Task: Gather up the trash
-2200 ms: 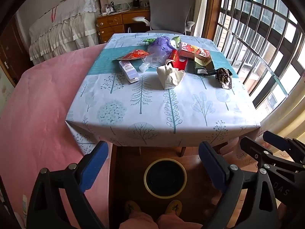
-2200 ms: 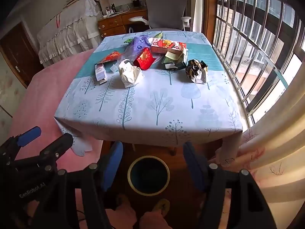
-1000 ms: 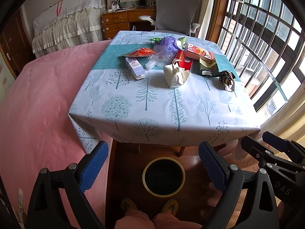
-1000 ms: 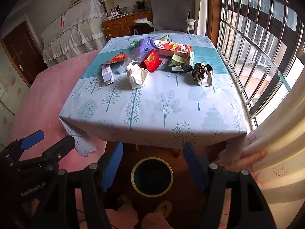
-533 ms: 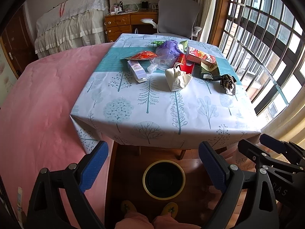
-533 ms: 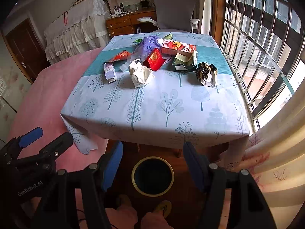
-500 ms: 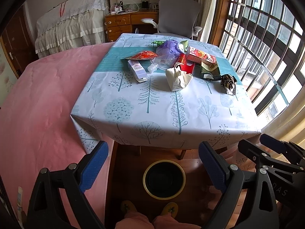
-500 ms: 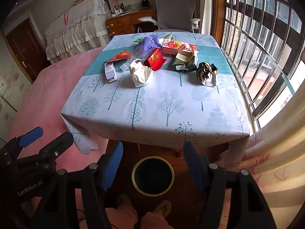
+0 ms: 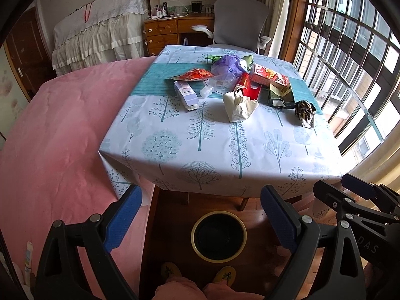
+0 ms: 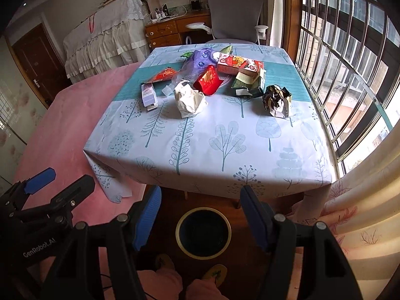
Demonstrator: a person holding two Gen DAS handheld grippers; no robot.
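**Both tongs wide apart above the bin, trash still on the table**

Left wrist view: my left gripper (image 9: 200, 215) hangs with its blue-padded fingers spread and empty, the yellow-rimmed black waste bin (image 9: 218, 236) on the floor between them. The crumpled white paper wad (image 9: 238, 105) lies well beyond, mid-table, on the tree-printed tablecloth (image 9: 200, 137); the near half of the cloth is bare.

Right wrist view: my right gripper (image 10: 201, 211) is likewise spread and holds nothing, framing the bin. The crumpled dark foil wrapper (image 10: 276, 100) sits nearest the window-side edge, apart from the pile.
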